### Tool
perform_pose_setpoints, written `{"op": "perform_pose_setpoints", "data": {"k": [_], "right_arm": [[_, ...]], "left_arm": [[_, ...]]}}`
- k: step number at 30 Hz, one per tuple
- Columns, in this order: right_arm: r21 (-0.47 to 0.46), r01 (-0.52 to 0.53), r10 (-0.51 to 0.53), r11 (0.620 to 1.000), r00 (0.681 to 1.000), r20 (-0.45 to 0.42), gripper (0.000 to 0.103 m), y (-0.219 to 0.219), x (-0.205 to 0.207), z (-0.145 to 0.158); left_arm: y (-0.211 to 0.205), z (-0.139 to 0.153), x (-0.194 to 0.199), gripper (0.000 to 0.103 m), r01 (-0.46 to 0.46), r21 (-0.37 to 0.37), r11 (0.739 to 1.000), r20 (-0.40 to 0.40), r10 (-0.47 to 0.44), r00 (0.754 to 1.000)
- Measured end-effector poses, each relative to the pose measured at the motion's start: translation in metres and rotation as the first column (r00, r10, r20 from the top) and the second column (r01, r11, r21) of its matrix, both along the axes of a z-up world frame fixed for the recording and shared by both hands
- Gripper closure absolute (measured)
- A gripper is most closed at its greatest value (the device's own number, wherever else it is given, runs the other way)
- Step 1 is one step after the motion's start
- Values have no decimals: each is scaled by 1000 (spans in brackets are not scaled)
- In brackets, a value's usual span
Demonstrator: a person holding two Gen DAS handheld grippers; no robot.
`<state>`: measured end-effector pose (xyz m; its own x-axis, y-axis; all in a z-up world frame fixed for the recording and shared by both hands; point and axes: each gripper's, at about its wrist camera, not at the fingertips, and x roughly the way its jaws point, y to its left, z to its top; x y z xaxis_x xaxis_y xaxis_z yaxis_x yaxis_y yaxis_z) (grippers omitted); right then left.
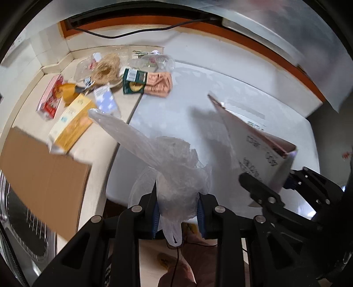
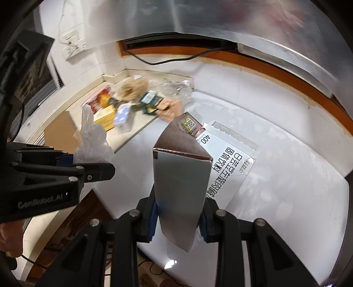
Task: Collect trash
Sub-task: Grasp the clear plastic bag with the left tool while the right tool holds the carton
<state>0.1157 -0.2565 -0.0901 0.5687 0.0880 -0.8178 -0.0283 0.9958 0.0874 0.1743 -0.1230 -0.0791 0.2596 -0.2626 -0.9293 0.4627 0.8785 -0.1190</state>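
Note:
My left gripper is shut on a clear plastic bag, held above the white appliance top. It also shows in the right wrist view with the bag. My right gripper is shut on a flattened white and pink carton with black print; the carton also shows in the left wrist view. A pile of trash lies on the beige counter at the back left: a yellow box, a green packet, a pink wrapper and a red packet.
A brown cardboard sheet lies at the left near a wire rack. A black cable runs along the back wall. A wall socket is at the upper left. A metal hood hangs overhead.

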Motion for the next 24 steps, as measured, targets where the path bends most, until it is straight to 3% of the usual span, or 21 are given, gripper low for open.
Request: {"op": "perform_pose_setpoints", "data": {"k": [10, 24], "right_arm": [[22, -40, 41, 999, 999, -20, 73, 72, -83, -4], [19, -140, 141, 990, 976, -168, 73, 129, -143, -61]], "left_arm": [[72, -10, -86, 78, 4, -6, 1000, -11, -4, 1000], [132, -92, -136, 78, -50, 17, 999, -133, 52, 990]]}}
